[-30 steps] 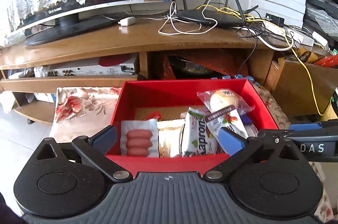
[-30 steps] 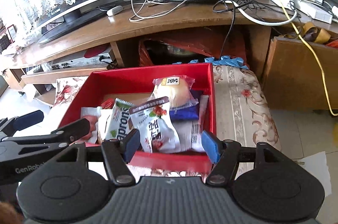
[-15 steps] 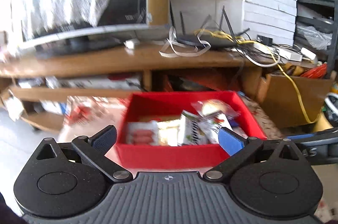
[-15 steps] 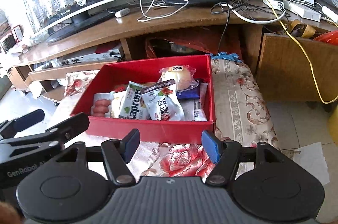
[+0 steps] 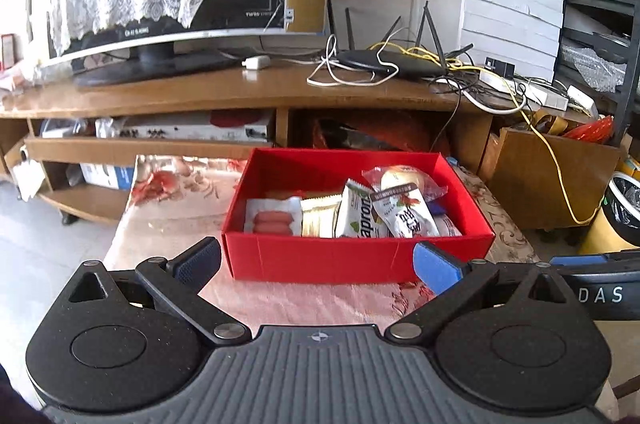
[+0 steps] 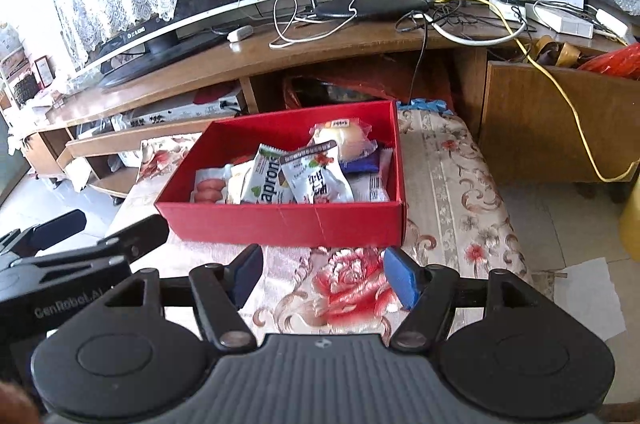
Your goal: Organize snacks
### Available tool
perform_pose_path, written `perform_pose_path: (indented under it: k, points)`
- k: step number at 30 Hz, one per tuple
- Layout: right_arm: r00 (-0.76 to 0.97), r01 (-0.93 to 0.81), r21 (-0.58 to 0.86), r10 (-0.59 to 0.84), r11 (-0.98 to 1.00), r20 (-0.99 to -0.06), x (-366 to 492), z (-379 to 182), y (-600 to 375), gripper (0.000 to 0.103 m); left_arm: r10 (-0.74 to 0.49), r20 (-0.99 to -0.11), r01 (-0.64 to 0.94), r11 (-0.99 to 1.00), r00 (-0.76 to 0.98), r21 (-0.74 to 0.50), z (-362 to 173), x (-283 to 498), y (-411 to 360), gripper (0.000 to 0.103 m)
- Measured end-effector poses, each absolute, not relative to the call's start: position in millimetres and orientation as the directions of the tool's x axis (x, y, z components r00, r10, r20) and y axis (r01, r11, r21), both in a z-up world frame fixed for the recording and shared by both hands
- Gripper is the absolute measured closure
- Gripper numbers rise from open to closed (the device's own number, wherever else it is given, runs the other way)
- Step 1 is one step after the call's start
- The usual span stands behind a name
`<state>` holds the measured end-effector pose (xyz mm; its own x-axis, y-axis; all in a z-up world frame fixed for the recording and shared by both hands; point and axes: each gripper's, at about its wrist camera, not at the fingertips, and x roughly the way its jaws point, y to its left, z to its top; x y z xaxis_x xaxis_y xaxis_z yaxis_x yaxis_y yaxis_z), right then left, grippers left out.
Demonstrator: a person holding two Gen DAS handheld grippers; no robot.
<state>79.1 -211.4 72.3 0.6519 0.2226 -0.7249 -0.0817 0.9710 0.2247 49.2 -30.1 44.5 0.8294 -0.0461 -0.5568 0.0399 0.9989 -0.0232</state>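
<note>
Right wrist, red box [image 6: 280, 220], packed snacks [image 6: 296, 175]

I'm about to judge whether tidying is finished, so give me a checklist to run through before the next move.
1. Left gripper empty, jaws apart: ok.
2. Right gripper empty, jaws apart: ok.
3. Both grippers clear of the red cardboard box: ok.
4. Snack packets, including the sausage packet, inside the box: ok.
5. No packets loose on the floral cloth: ok where visible.
6. Packets neatly arranged: not ok, piled overlapping.
</note>
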Motion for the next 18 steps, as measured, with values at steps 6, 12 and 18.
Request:
perform_pose_path:
  k: [6,12,18]
  points:
    - [0.642,-0.076,0.214,0.212,0.974,-0.737,75,69,-210,0.039,-0.05,-0.581,0.031,0.999,0.812,-0.042,39,46,-29,0.0]
    - [0.64,-0.08,0.223,0.222,0.972,-0.736,69,68,-210,0.037,-0.024,-0.594,0.027,1.0,0.804,-0.005,36,44,-32,0.0]
    - [0.635,-0.085,0.222,0.225,0.971,-0.739,68,67,-210,0.037,-0.017,-0.602,0.025,1.0,0.798,0.004,34,42,-33,0.0]
